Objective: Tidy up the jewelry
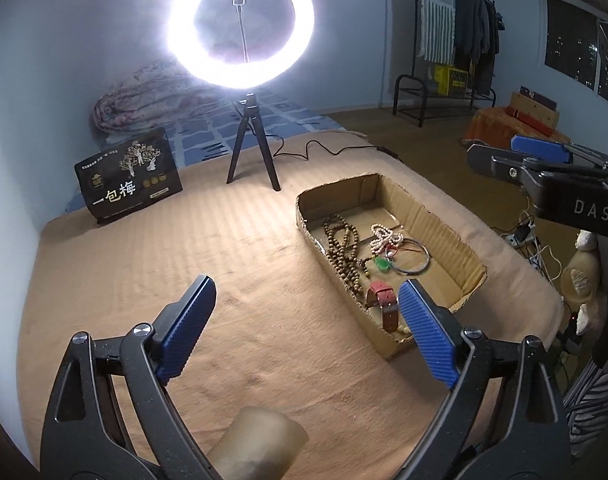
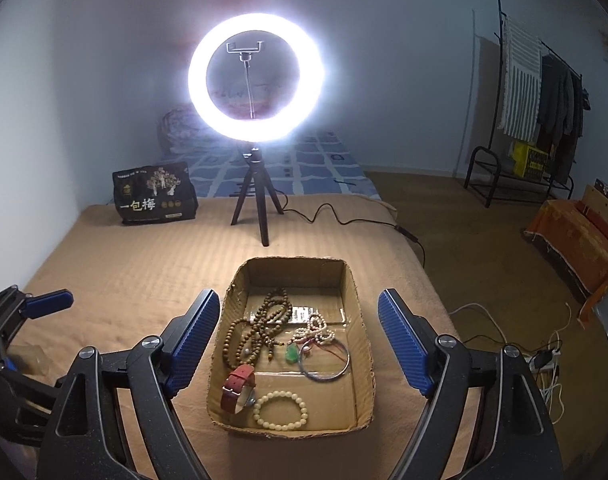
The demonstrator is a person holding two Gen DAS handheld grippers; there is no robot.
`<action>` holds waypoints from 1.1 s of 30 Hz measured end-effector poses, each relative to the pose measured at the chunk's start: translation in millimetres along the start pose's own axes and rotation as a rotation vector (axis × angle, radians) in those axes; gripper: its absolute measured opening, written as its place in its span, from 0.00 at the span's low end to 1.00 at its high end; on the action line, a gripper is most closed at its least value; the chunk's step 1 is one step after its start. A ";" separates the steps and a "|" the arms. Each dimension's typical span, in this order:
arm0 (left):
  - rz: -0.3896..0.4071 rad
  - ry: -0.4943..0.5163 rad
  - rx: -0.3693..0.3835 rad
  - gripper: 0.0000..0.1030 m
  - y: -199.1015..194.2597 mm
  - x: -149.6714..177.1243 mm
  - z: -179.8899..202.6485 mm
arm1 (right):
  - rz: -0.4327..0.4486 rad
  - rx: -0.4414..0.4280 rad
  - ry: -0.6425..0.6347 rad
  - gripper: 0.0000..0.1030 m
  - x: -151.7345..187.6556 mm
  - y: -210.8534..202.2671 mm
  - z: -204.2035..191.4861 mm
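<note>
A shallow cardboard box [image 2: 356,280] [image 1: 440,224] lies on the tan blanket. It holds brown bead strands [image 2: 259,328] [image 1: 342,246], a pale bead strand [image 2: 316,330] [image 1: 386,236], a green pendant [image 2: 291,354] [image 1: 380,265], a thin bangle [image 2: 328,360] [image 1: 414,258], a red-strapped watch [image 2: 237,386] [image 1: 384,300] and a cream bead bracelet [image 2: 281,408]. My right gripper [image 2: 297,340] is open and empty above the box. My left gripper [image 1: 304,326] is open and empty over the blanket, left of the box.
A lit ring light on a black tripod [image 2: 255,196] [image 1: 249,152] stands behind the box, its cable [image 2: 344,220] trailing right. A black packet [image 2: 153,196] [image 1: 127,178] stands at the back left. A pale object [image 1: 255,446] lies under my left gripper. The bed edge drops off on the right.
</note>
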State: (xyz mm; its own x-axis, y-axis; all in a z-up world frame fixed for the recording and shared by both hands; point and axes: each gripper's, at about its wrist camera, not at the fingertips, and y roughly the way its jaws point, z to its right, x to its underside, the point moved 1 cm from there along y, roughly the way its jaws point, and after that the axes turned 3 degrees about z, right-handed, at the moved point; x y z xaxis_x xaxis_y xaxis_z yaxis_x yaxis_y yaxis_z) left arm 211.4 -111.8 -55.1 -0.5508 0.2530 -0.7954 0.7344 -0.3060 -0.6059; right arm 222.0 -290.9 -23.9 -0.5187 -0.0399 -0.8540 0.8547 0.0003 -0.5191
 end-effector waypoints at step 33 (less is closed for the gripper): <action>0.033 -0.046 -0.056 0.99 -7.7 -7.0 -9.1 | -0.014 0.008 -0.044 0.79 4.6 1.3 -9.3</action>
State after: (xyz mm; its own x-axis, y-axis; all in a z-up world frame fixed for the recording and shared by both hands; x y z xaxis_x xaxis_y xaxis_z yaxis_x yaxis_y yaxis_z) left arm 213.2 -102.9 -44.7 -0.5430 0.2006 -0.8154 0.7725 -0.2613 -0.5787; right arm 220.5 -281.8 -28.9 -0.5294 -0.0840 -0.8442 0.8475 -0.0088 -0.5306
